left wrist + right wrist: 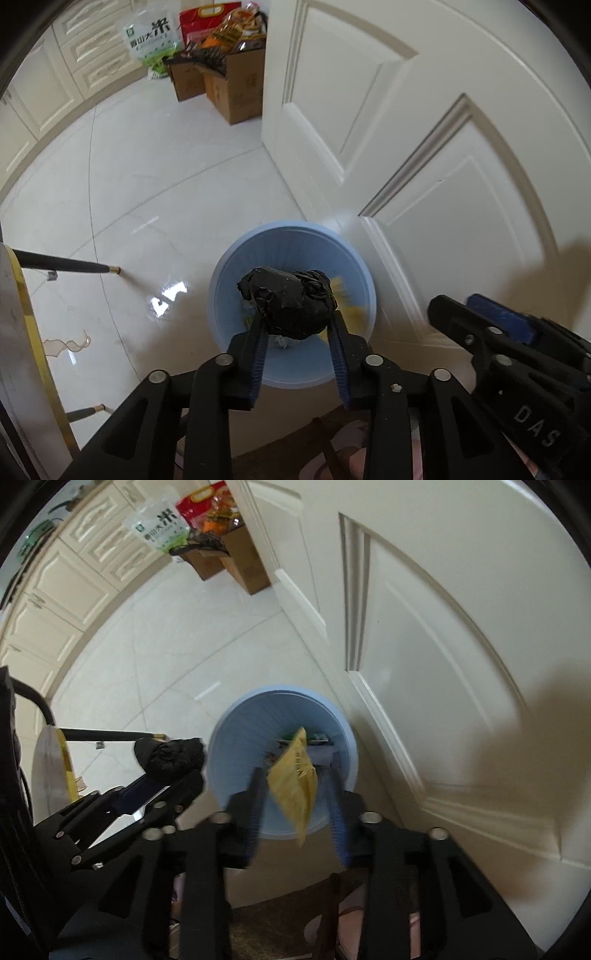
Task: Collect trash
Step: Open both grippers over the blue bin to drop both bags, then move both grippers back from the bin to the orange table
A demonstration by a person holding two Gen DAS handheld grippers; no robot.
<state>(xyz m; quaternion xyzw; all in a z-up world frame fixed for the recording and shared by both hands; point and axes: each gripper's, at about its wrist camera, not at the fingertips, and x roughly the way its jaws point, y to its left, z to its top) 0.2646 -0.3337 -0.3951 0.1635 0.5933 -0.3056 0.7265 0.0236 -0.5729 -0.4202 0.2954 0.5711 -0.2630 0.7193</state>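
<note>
Over the blue bin (291, 306) on the pale tiled floor (147, 184), my left jaws (299, 325) point steeply down, and the left wrist view shows a crumpled black bag (288, 301) sitting between their blue-padded fingers (258, 350), directly above the bin's mouth. Both pads look to touch the bag's sides, so I read these jaws as grasping it, though loosely. Behind the bag a blurred yellow wrapper (345, 295) shows inside the bin's rim. My right jaws (480, 314) come in at the lower right, beside a white panelled door (424, 110). Far back stand cardboard boxes (229, 88) stuffed with packets.

From the right wrist view, the right jaws (295, 797) stand parted over the same blue bin (240, 746). The yellow wrapper (295, 782) hangs tilted between the fingers (338, 823), blurred, with a gap on each side, so these jaws are released and it is free of the pads. Other scraps lie at the bin's bottom. To the left, my left jaws (173, 775) carry the black bag (170, 755) just beside the bin's rim.
</note>
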